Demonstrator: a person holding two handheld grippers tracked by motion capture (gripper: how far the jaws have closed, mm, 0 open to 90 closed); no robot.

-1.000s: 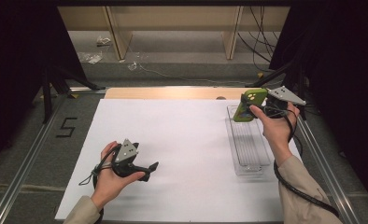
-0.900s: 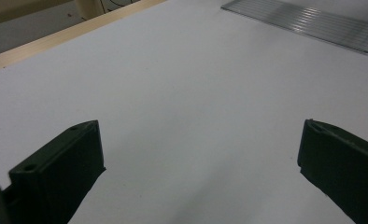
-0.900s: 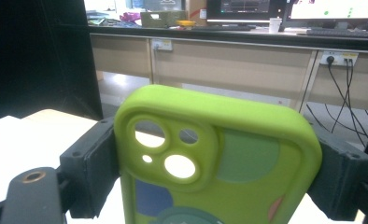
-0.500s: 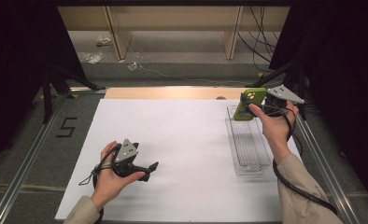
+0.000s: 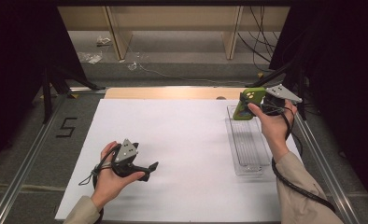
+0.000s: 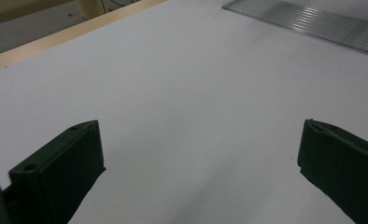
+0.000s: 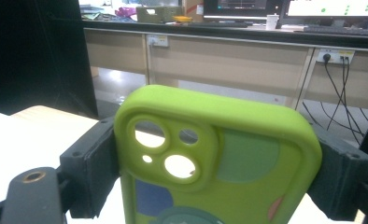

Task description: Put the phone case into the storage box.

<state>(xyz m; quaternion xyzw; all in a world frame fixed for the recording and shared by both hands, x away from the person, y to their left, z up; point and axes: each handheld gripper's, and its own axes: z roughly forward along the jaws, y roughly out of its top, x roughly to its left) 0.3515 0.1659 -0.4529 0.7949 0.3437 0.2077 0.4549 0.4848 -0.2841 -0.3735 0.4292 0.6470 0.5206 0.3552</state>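
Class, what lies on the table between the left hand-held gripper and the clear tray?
Nothing: between the left hand-held gripper and the clear tray there's bare white table, per the high view.

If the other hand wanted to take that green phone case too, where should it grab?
Probably the lower half of the green phone case, across its two long edges, coming from the table's middle. The right gripper already clamps those edges near the camera cutout end, which points upward. The left gripper is open, so it looks free to do it.
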